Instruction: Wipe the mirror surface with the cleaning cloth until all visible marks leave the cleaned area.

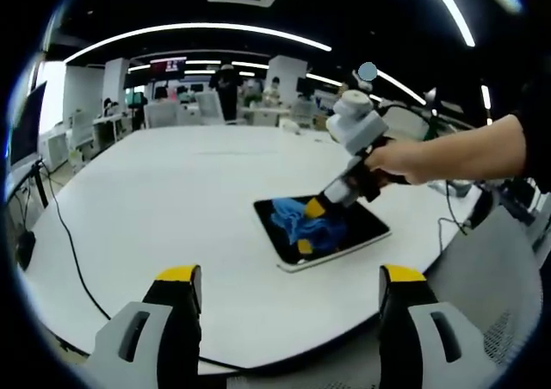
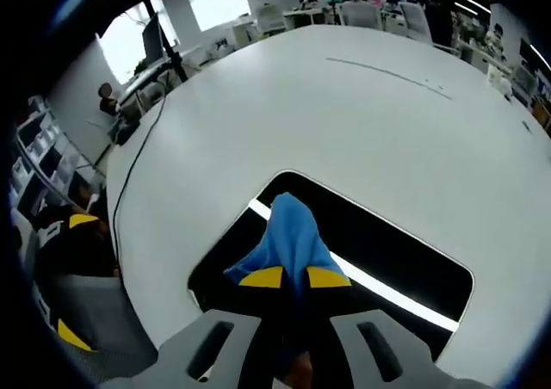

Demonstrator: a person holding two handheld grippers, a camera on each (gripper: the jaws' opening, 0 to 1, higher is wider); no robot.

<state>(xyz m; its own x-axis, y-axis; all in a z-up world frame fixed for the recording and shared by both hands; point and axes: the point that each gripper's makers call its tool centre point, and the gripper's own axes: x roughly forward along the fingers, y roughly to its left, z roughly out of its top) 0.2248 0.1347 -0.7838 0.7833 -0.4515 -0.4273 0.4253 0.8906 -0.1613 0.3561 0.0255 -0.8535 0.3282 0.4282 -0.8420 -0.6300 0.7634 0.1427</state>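
The white table (image 1: 172, 191) lay bare and open on every side of the mirror (image 1: 366, 227), giving free passage toward the far edge and toward the left gripper (image 1: 288, 286), whose 2 jaws stood wide apart well short of the mirror. Over the mirror itself, the right gripper (image 1: 315, 206), the hand (image 1: 405, 160) holding it and the blue cloth (image 2: 288, 234) blocked the middle. A black cable (image 1: 73, 251) crossed the table's near left edge. Chairs (image 1: 499, 277) crowded the right side.
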